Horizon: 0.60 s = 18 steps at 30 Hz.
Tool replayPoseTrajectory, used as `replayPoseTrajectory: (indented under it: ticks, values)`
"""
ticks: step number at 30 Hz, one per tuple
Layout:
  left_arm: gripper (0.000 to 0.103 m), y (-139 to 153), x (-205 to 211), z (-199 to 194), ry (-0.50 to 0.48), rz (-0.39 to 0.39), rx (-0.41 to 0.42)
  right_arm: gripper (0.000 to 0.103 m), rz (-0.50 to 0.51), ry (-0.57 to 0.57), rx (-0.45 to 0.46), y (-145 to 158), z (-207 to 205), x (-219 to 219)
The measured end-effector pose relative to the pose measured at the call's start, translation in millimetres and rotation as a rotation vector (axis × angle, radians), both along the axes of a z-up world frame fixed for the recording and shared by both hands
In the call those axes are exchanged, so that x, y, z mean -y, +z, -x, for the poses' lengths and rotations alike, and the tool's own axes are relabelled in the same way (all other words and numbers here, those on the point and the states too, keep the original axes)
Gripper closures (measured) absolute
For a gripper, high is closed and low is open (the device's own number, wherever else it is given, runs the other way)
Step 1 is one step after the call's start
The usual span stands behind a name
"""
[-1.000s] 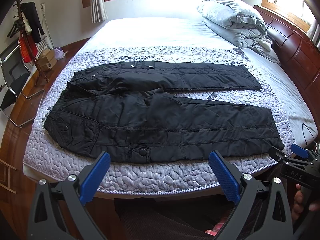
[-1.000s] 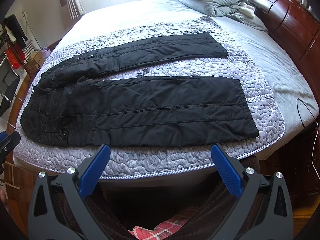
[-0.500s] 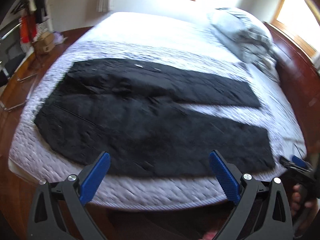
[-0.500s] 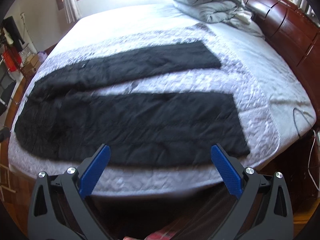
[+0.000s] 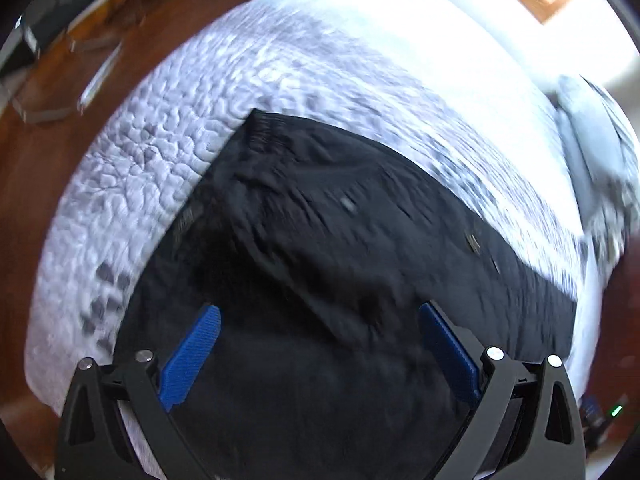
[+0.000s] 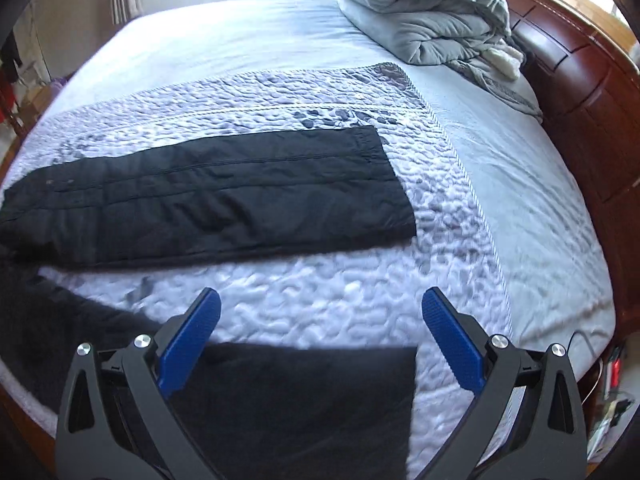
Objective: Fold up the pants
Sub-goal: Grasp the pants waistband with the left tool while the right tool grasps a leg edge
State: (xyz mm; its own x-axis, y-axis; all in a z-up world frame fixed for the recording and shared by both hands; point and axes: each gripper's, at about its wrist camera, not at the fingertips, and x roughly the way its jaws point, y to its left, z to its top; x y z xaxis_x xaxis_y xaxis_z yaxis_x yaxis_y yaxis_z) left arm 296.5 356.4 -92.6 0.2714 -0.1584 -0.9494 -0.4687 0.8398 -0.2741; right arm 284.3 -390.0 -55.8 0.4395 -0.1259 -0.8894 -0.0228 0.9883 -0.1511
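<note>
bed carrying quilted pad | black pants lying flat on pad, legs apart | left gripper hovering over waist end, fingers spread wide, empty | right gripper hovering above near leg hem, spread wide, empty

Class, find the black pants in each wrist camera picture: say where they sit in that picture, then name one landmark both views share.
Left wrist: black pants fill the centre and bottom, waist end at upper left.
Right wrist: black pants, far leg across left-centre, near leg at bottom.
Shared landmark: the grey quilted cover under the pants.
</note>
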Motion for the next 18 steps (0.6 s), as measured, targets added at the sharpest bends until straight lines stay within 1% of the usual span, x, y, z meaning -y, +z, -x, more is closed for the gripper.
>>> replayPoseTrajectory:
  ticks: [2,3,5,8,10,13,15,16,17,18]
  values:
    - [0.004,-21.5,-24.4,-22.2,0.061,0.029,-0.045,0.002,-0.005,-0.006,-0.021,-12.0,-23.2,10.2]
    - [0.004,-32.8,-35.3,-33.0,0.085,0.031,-0.066,0.002,-0.03,-0.006,-0.027,-17.3,-34.7,15.3]
    - [0.004,-47.5,-44.4,-44.3,0.102,0.047,-0.095,0.002,-0.074,-0.018,-0.044,-28.1,-51.0,22.9]
    - [0.004,-72.5,-54.6,-59.1,0.127,0.071,-0.13,0.002,-0.133,-0.079,-0.076,-47.0,-77.8,39.8]
    - [0.004,-85.6,-55.3,-66.4,0.128,0.079,-0.146,0.002,-0.145,-0.121,-0.097,-58.4,-89.8,47.6]
    - [0.004,-100.7,-52.5,-75.9,0.115,0.062,-0.186,0.002,-0.16,-0.145,-0.111,-70.9,-102.8,52.7]
    - [0.005,-104.4,-45.1,-80.3,0.085,0.028,-0.209,0.002,-0.163,-0.151,-0.114,-77.4,-107.7,53.9]
    - [0.01,-105.0,-40.9,-81.7,0.068,0.004,-0.222,0.002,-0.161,-0.154,-0.118,-81.1,-110.7,54.3]
    - [0.013,-104.6,-36.8,-82.7,0.054,-0.018,-0.23,0.002,-0.157,-0.155,-0.123,-84.0,-112.6,54.5]
    - [0.017,-103.5,-33.0,-83.8,0.042,-0.03,-0.226,0.002,-0.152,-0.154,-0.132,-87.9,-115.4,54.2]
